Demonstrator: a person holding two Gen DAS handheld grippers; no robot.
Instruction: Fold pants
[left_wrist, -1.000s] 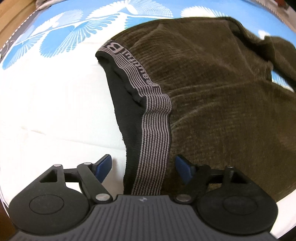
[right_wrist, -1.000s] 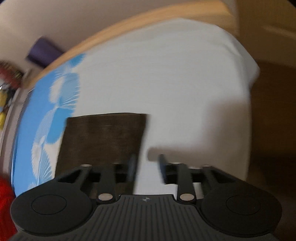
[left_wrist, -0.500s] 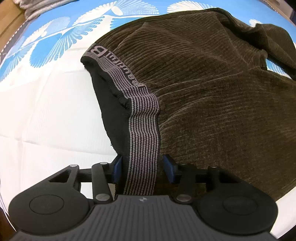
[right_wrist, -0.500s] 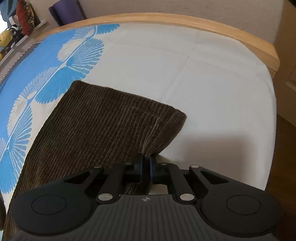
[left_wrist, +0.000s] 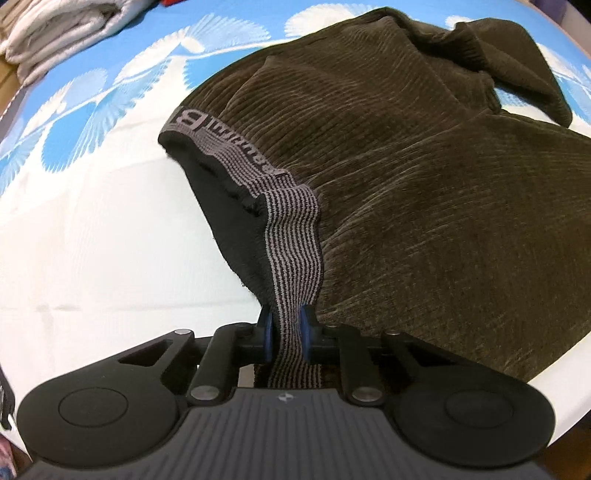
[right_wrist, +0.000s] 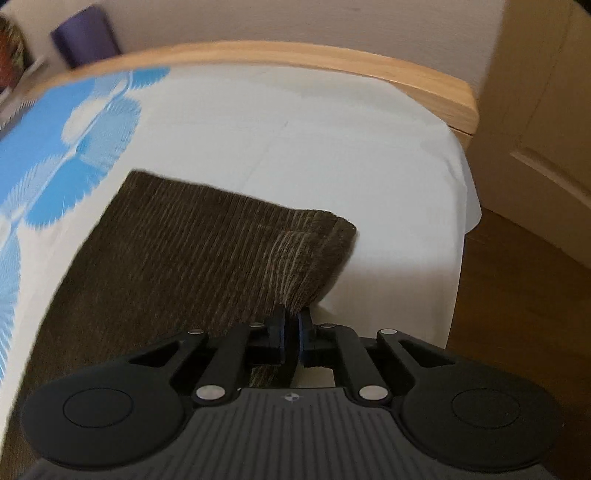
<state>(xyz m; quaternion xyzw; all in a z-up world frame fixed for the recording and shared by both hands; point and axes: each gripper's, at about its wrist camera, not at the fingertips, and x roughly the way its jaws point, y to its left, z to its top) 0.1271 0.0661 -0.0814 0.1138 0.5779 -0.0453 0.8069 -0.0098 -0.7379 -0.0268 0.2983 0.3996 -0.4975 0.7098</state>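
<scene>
Pants (left_wrist: 424, 192): brown corduroy, spread on my bed's blue-and-white sheet (left_wrist: 74, 221).
Long axis: I see it run from waistband (left_wrist: 295, 236) to leg hem (right_wrist: 306, 240), which points toward the wooden footboard (right_wrist: 369, 70).
Left gripper (left_wrist: 284, 334): closing, pads pinching the striped waistband.
Right gripper (right_wrist: 290, 332): easing slightly apart, hem corner still pinched between.

pants (left_wrist: 424, 192): dark olive-brown corduroy ribs. waistband (left_wrist: 293, 240): grey/black pinstripes, black lining. bed sheet (left_wrist: 92, 240): white, blue fan-feather print toward 12 o'clock. pads (left_wrist: 266, 332): blue. bed frame (right_wrist: 332, 62): light wood.
</scene>
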